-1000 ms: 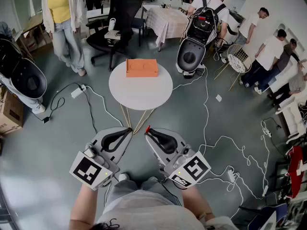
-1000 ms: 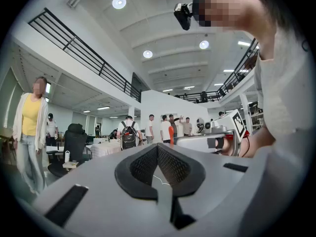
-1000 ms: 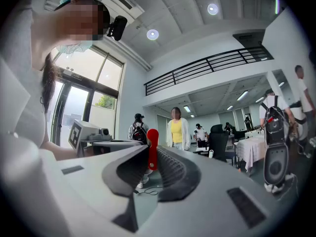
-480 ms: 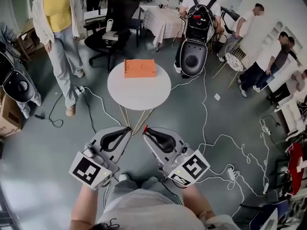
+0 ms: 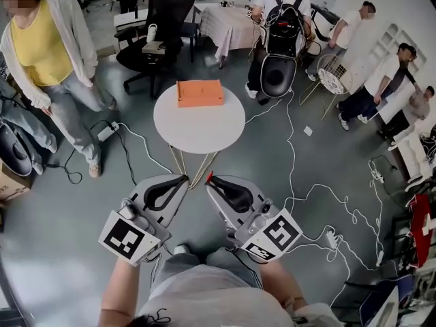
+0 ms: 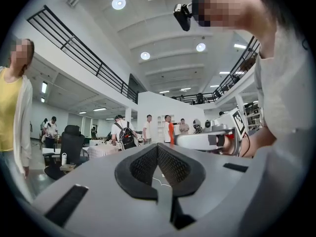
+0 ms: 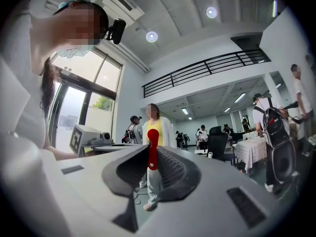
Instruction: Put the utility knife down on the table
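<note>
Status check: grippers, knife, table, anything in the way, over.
Left gripper shut, empty. Right gripper shut on utility knife, red end showing. Table ahead, knife not down yet. Orange box on its far side.

A round white table (image 5: pixel 201 129) is set on the grey floor (image 5: pixel 75 203). An orange box (image 5: pixel 200 93) is laid flat near its far edge. White cables and a power strip (image 5: pixel 332 238) are scattered over the floor.
</note>
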{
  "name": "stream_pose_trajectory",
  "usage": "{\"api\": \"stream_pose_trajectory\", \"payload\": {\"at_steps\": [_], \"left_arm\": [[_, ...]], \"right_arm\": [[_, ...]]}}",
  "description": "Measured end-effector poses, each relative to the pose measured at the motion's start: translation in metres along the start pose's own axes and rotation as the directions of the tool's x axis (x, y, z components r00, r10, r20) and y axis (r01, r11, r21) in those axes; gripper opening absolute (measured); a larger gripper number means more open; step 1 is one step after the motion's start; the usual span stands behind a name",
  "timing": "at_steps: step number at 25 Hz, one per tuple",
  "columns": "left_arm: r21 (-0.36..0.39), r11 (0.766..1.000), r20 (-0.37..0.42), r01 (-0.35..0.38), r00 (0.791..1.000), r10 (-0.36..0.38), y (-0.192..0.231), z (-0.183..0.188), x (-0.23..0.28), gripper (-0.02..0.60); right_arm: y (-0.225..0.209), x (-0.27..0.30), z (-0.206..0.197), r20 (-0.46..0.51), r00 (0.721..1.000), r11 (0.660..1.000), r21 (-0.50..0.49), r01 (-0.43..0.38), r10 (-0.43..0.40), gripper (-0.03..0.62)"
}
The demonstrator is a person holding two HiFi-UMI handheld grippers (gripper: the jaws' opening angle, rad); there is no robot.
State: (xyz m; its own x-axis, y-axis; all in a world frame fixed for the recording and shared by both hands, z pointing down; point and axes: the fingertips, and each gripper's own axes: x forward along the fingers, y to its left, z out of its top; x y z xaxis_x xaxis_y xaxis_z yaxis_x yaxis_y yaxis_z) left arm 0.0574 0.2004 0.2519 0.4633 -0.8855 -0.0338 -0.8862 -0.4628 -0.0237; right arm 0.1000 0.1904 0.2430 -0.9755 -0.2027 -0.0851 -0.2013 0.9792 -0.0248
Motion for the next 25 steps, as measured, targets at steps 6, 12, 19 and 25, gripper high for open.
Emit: {"api": "stream_pose_trajectory", "payload": {"at_steps": [6,12,19,25], "left_arm": [[0.007,1.000,0.042,0.023,0.999,-0.023,0.014,-0.001,0.004,0.009],[-0.007,1.000,0.013,0.000,1.000,0.000,0.043,-0.010,0.022,0.009],[-0.007,0.998,0.038,-0.069,0.997,0.069,0.101,-0.006,0.060,0.009],[0.002,0.993,0.045,-0.120,0.992,0.120,0.149,-0.003,0.110,0.009]], "right_arm": [[-0.007,0.008,-0.006,0.004,1.000,0.999,0.010,0.031,-0.031,0.058],[-0.036,0.030,-0.010,0.001,1.000,1.000,0.018,0.021,-0.021,0.058],[-0.094,0.077,-0.008,0.023,0.999,0.999,0.027,-0.046,0.045,0.058],[-0.157,0.109,-0.010,0.027,0.995,0.995,0.034,-0.095,0.094,0.058]]}}
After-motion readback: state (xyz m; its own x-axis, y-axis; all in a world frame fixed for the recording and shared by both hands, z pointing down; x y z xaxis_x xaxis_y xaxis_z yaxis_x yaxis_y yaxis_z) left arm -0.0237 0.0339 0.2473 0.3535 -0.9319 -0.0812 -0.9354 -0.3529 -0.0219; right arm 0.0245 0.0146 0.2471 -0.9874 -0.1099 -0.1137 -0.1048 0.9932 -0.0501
